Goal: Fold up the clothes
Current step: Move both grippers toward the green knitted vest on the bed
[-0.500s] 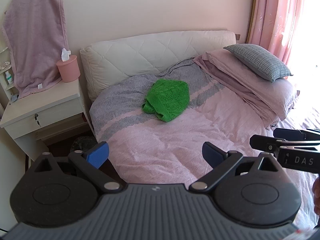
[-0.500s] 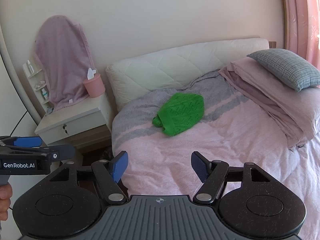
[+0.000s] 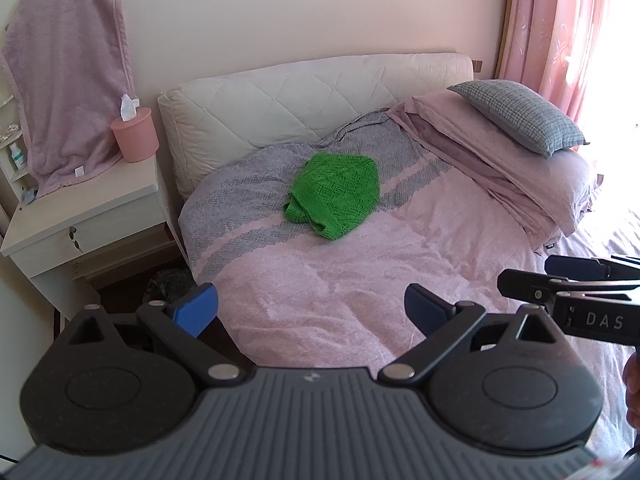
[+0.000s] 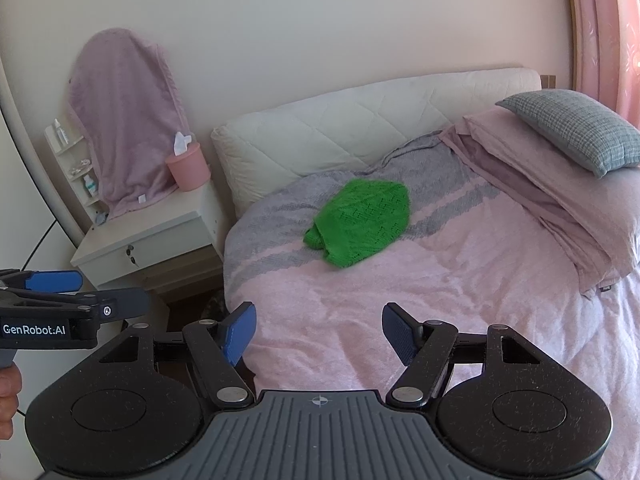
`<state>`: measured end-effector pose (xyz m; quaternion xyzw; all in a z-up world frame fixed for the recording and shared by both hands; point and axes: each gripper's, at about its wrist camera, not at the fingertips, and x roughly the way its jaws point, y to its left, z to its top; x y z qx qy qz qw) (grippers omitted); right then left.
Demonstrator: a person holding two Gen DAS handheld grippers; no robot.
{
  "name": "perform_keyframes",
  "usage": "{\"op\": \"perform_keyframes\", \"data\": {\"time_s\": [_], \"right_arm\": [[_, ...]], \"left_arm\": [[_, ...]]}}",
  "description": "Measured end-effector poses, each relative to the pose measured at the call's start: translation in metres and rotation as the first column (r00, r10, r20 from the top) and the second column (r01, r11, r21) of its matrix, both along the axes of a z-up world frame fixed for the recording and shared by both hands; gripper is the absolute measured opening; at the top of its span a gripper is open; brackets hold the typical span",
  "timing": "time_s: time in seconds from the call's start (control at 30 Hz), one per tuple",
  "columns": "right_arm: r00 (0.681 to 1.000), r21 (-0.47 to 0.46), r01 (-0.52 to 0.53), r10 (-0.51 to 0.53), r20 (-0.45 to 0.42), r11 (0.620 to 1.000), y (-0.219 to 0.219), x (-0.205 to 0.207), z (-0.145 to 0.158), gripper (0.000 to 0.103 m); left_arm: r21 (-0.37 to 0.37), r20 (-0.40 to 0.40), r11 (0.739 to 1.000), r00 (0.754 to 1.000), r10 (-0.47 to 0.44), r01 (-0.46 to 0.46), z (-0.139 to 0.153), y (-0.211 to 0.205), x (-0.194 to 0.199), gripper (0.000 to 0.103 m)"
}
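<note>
The green knitted sweater (image 3: 334, 196) lay compactly folded on the bed (image 3: 360, 280); left tool (image 3: 311, 312) and right tool (image 4: 319, 334) gaped wide, empty, folding apparently complete.

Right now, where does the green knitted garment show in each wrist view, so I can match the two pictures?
Left wrist: green knitted garment at centre, slightly above middle, on the grey-striped bedding.
Right wrist: same garment at centre, just right of middle.
Shared landmark: the round pink tissue holder on the white nightstand, left of the garment.
</note>
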<state>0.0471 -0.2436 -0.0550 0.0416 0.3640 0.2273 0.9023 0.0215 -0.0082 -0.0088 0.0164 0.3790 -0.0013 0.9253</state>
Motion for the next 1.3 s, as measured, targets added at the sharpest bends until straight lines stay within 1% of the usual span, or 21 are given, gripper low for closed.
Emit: {"op": "perform_keyframes", "data": {"time_s": [0.43, 0.63, 0.83, 1.03, 1.17, 1.3], "right_arm": [[1.0, 0.023, 0.002, -0.001, -0.018, 1.0, -0.013, 0.01, -0.008, 0.067], [0.999, 0.023, 0.031, -0.03, -0.041, 0.999, -0.014, 0.019, -0.015, 0.067], [0.996, 0.001, 0.065, -0.065, -0.065, 0.998, -0.008, 0.036, -0.024, 0.067], [0.991, -0.027, 0.106, -0.108, -0.079, 0.994, 0.01, 0.065, -0.033, 0.067], [0.984, -0.039, 0.141, -0.144, -0.108, 0.989, 0.026, 0.097, -0.048, 0.067], [0.968, -0.047, 0.184, -0.189, -0.163, 0.982, 0.048, 0.139, -0.069, 0.067]], "left_arm": [[0.018, -0.021, 1.0, 1.0, 0.004, -0.004, -0.003, -0.01, 0.011, 0.098], [0.011, -0.052, 1.0, 0.999, -0.01, 0.01, -0.014, -0.008, 0.025, 0.098], [-0.006, -0.085, 1.0, 0.996, -0.028, 0.027, -0.029, 0.004, 0.05, 0.098], [-0.03, -0.126, 0.997, 0.99, -0.069, 0.066, -0.049, 0.023, 0.097, 0.098], [-0.053, -0.174, 0.994, 0.979, -0.107, 0.099, -0.073, 0.041, 0.146, 0.098], [-0.061, -0.225, 0.992, 0.967, -0.122, 0.111, -0.096, 0.065, 0.2, 0.097]]}}
